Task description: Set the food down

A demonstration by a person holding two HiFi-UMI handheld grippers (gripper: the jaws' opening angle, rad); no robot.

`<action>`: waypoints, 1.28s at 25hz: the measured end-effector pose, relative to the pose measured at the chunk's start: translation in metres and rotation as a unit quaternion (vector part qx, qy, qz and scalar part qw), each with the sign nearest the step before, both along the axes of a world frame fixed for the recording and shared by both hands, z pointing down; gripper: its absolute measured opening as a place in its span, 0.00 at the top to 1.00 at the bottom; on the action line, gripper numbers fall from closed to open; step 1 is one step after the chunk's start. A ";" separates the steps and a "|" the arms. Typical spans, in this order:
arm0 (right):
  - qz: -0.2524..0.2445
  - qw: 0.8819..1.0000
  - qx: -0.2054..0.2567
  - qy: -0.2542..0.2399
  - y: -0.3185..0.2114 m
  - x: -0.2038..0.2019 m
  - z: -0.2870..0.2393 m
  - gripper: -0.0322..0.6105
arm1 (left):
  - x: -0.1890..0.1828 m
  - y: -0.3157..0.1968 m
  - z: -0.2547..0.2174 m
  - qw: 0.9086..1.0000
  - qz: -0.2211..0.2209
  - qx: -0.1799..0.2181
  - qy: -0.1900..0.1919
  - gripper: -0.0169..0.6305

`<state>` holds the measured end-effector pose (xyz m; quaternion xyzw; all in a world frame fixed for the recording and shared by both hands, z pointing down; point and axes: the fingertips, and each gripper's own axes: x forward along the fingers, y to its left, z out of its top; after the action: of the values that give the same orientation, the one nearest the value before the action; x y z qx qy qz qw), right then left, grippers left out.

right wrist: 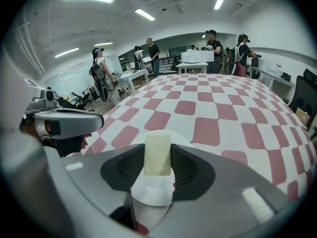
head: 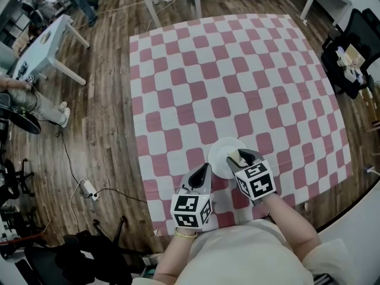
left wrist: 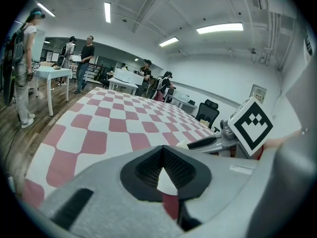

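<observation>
A pale, flat rectangular piece of food (right wrist: 157,158) stands upright between the pads of my right gripper (right wrist: 158,150), which is shut on it. In the head view the right gripper (head: 238,157) holds the food (head: 233,157) just over a small white plate (head: 219,154) near the table's front edge. The plate (right wrist: 184,139) also shows under the jaws in the right gripper view. My left gripper (head: 205,168) hovers just left of the plate, jaws together and empty. In the left gripper view the left gripper (left wrist: 162,150) has its tips meeting, with the right gripper's marker cube (left wrist: 250,125) close on the right.
A pink-and-white checkered cloth (head: 237,82) covers the table. A black office chair (head: 350,46) stands at the right edge. White tables (head: 47,43) and people stand on the wooden floor to the left and back. Cables and a power strip (head: 89,189) lie beside the table's left edge.
</observation>
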<state>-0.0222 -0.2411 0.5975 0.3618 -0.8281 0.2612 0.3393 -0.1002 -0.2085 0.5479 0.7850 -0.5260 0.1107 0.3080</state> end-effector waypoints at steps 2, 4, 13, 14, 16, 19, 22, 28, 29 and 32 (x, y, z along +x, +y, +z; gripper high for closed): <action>0.001 1.000 -0.004 0.002 -0.001 0.000 0.003 0.69 | 0.000 -0.001 0.001 1.000 0.001 -0.001 0.000 0.97; 0.000 1.000 -0.007 0.005 -0.002 0.000 0.006 0.69 | 0.001 -0.002 0.002 1.000 0.001 -0.002 0.000 0.97; -0.001 1.000 -0.020 0.021 0.000 -0.002 0.020 0.68 | -0.001 -0.002 0.003 1.000 0.001 -0.004 0.000 0.97; 0.000 1.000 -0.021 0.023 0.000 -0.002 0.021 0.68 | -0.001 -0.002 0.003 1.000 0.000 -0.004 0.000 0.97; 0.002 0.999 -0.023 0.027 -0.001 -0.002 0.024 0.68 | -0.002 -0.003 0.003 1.000 0.000 -0.004 0.000 0.97; 0.002 0.999 -0.028 0.034 0.000 -0.001 0.029 0.68 | -0.002 -0.002 0.003 1.000 0.000 -0.003 -0.001 0.97; 0.001 0.999 -0.033 0.040 0.003 0.000 0.035 0.68 | -0.002 -0.001 0.003 1.000 0.000 -0.002 -0.001 0.97; 0.006 0.998 -0.033 0.046 0.003 0.004 0.040 0.68 | -0.001 0.000 0.003 1.000 0.000 -0.004 -0.002 0.97; 0.006 0.998 -0.032 0.046 0.003 0.003 0.040 0.68 | -0.001 0.000 0.003 1.000 0.000 -0.004 -0.002 0.97; 0.005 0.998 -0.032 0.047 0.003 0.002 0.039 0.68 | 0.000 0.000 0.002 1.000 0.001 -0.004 -0.002 0.97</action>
<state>-0.0197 -0.2385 0.6368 0.3665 -0.8008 0.2718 0.3879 -0.1006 -0.2081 0.5503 0.7841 -0.5254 0.1144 0.3099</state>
